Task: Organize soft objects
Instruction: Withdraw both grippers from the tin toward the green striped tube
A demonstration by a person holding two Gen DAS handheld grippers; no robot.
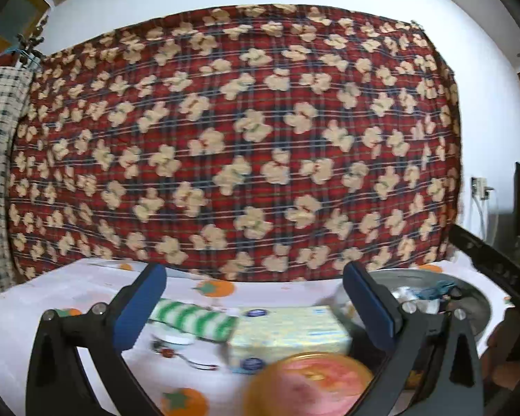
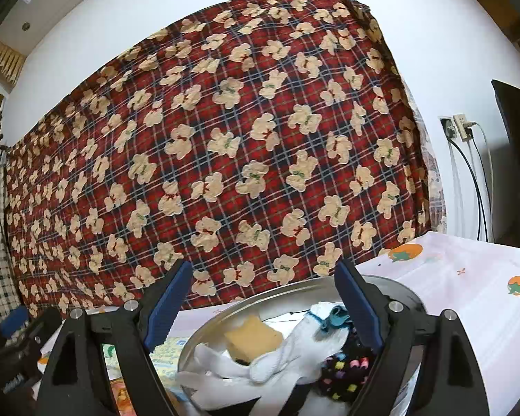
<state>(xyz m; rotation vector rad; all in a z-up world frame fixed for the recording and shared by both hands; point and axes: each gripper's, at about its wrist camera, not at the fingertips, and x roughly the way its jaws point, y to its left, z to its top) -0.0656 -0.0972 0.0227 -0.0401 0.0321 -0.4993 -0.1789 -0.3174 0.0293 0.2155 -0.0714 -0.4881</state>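
Between right claw (image 2: 260,306) fingers, white sock (image 2: 294,350)

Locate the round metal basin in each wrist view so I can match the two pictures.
Left wrist: the metal basin sits at the lower right, behind the right finger of the open left gripper.
Right wrist: the basin fills the lower centre, between the fingers of the open right gripper, holding a white sock and a yellow sponge.
Shared landmark: the red plaid teddy-bear blanket behind the table.

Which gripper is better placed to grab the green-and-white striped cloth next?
Left. The left gripper is open, with the green-and-white striped cloth between its fingers; the right gripper hovers over the round metal basin.
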